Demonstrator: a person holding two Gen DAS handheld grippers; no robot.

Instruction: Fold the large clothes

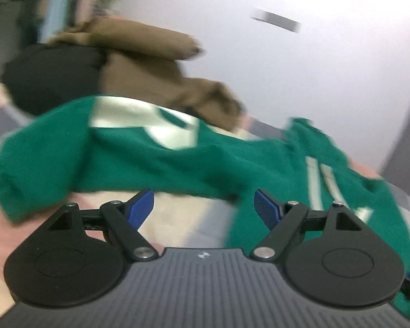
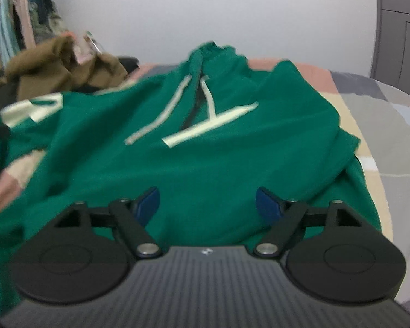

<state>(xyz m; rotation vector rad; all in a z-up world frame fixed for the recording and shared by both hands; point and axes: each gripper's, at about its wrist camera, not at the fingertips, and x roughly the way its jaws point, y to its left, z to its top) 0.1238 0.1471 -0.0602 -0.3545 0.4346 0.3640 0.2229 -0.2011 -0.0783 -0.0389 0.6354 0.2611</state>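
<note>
A green hoodie (image 2: 205,147) with pale drawstrings and pale lettering lies spread on a patchwork bed cover (image 2: 374,125). My right gripper (image 2: 207,205) hovers just over its near part, blue pads wide apart, nothing between them. In the left wrist view the same green hoodie (image 1: 177,161) lies across the frame, a sleeve hanging at the left. My left gripper (image 1: 203,207) stands open in front of the hem, above bare cover, holding nothing. Both views are blurred.
A brown garment (image 1: 150,63) and a dark one (image 1: 49,82) are heaped behind the hoodie; the brown garment (image 2: 65,65) also shows at the right wrist view's left. Hanging clothes (image 2: 16,13) fill the far left. A white wall (image 2: 232,13) and grey cabinet (image 2: 401,27) stand behind.
</note>
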